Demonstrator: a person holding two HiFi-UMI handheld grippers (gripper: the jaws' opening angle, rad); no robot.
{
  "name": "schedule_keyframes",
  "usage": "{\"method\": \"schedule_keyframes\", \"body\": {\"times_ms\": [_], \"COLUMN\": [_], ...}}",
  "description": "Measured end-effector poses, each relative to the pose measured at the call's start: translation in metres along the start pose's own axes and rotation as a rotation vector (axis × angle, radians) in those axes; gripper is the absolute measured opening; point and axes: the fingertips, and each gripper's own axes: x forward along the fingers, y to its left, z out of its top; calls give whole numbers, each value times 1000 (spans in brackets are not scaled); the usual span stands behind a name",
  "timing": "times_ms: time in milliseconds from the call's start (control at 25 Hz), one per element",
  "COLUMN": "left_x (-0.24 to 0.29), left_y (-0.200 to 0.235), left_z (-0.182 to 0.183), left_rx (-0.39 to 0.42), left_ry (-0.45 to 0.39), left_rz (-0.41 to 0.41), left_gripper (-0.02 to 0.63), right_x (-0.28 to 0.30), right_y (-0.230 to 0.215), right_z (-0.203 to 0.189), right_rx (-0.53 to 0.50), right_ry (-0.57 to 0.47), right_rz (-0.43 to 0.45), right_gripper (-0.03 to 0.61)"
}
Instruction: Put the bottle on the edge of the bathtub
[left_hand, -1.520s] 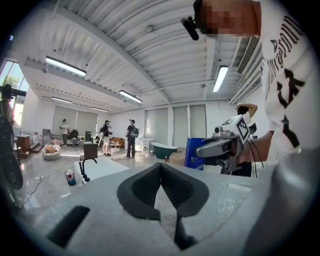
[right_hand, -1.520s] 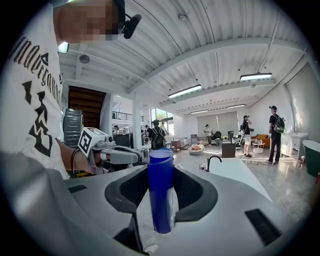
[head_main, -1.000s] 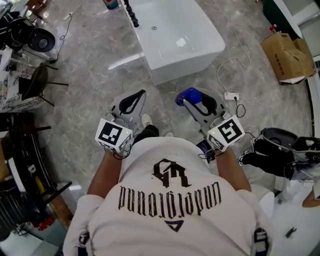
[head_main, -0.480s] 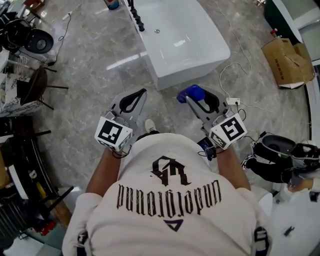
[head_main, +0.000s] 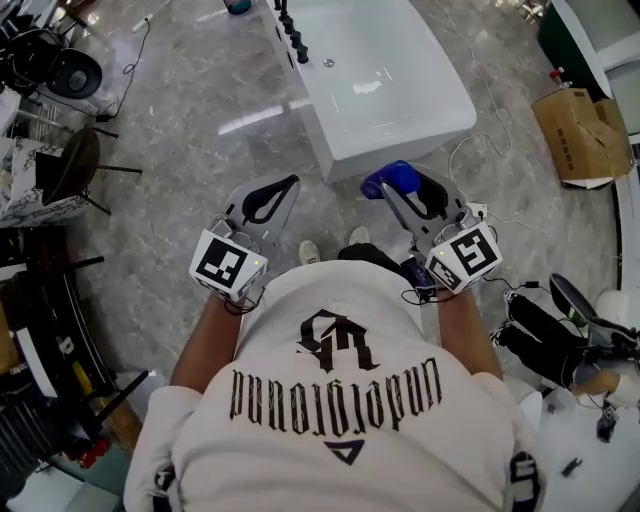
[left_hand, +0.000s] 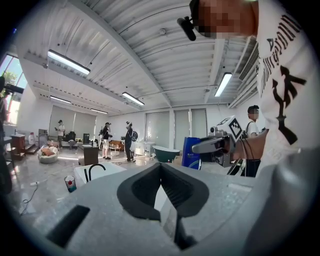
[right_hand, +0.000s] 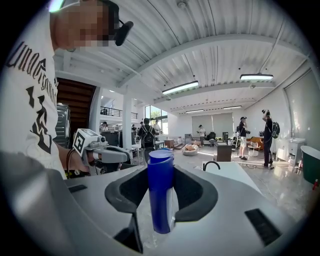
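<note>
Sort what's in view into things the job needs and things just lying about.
Job: blue plastic bottle, held in right claw; white bathtub.
Lying about: brown cardboard box; black chair.

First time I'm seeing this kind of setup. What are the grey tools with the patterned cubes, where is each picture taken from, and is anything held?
No robot here: a person holds a hand-operated claw in each hand; the patterned cubes are part of them. The head view looks steeply down from the person's head. The other two views come from cameras riding on each claw, looking along its jaws. The left claw is shut and empty. The right claw is clamped on a blue bottle. Ahead on the grey stone floor stands a white bathtub with a black faucet; a cardboard box lies to the right. The bottle is not yet on the tub's edge.
</note>
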Motion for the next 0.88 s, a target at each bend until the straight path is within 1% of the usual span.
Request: {"method": "schedule_keyframes", "body": {"times_ms": [200,400,720,880], "left_x": [0,13,39,57], "left_y": [12,21,59,71], "left_z": [-7,-11,-13,-17], "left_rx": [-9,-11,-39,-51], "left_ry": [15,25,39,51], "left_rz": [12,40,118,124], "left_gripper": [15,15,15,15], "right_x": [18,30,68,89], "right_y": [-8,-28,-62,-77], "right_z": [-6,-8,-15,-23], "right_rx": [-5,-15,-15,-42], "right_ry": [7,5,19,43], "right_rz": [9,32,106,134], "right_gripper": [156,156,156,156]}}
